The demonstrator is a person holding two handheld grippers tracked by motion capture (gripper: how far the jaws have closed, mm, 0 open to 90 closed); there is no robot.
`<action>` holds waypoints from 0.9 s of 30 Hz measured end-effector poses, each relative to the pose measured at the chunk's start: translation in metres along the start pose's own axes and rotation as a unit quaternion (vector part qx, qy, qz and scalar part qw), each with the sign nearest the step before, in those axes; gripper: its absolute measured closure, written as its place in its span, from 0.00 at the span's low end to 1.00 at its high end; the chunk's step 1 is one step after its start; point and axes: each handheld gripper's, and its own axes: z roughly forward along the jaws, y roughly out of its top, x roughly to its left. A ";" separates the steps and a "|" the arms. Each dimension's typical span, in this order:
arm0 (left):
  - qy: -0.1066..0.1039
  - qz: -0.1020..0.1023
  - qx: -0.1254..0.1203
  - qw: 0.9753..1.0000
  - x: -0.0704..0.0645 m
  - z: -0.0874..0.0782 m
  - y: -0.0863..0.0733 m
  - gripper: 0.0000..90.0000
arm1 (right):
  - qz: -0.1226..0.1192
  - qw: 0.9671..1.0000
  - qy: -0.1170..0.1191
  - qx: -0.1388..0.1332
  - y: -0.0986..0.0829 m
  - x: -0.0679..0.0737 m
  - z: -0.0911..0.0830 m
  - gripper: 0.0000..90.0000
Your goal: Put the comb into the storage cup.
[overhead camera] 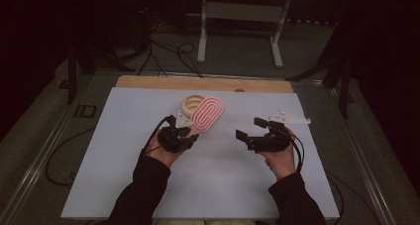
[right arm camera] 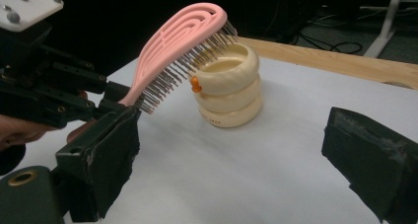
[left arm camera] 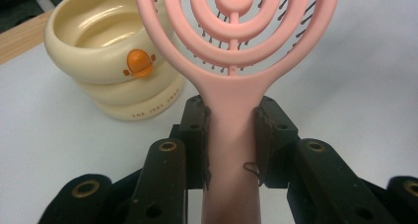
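Note:
A pink hairbrush [overhead camera: 207, 114] [left arm camera: 236, 46] [right arm camera: 172, 46] with a spiral-slotted head is held off the table by its handle. My left gripper [overhead camera: 190, 131] [left arm camera: 230, 135] is shut on that handle, bristles facing down. The brush head hovers over the rim of a cream ribbed cup [overhead camera: 191, 105] [left arm camera: 106, 61] [right arm camera: 229, 88] with a small orange knob. My right gripper [overhead camera: 250, 128] [right arm camera: 236, 160] stands open to the right, nothing between its jaws, pointing toward the cup and the brush.
The white table sheet [overhead camera: 208, 185] lies over a wooden tabletop [overhead camera: 148, 82] whose far edge shows behind the cup. Cables [overhead camera: 163, 56] and a metal stand [overhead camera: 240, 17] are on the floor beyond the table.

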 end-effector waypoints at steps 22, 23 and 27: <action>-0.004 0.015 -0.025 1.000 -0.006 0.002 0.005 0.78 | 0.014 1.000 0.021 0.001 0.015 -0.002 0.023 0.08; -0.004 0.015 -0.027 1.000 -0.007 0.002 0.005 0.78 | 0.014 1.000 0.021 0.001 0.016 -0.002 0.024 0.08; -0.004 0.019 -0.028 0.999 -0.008 0.002 0.007 0.78 | 0.013 1.000 0.027 0.000 0.019 0.000 0.028 0.08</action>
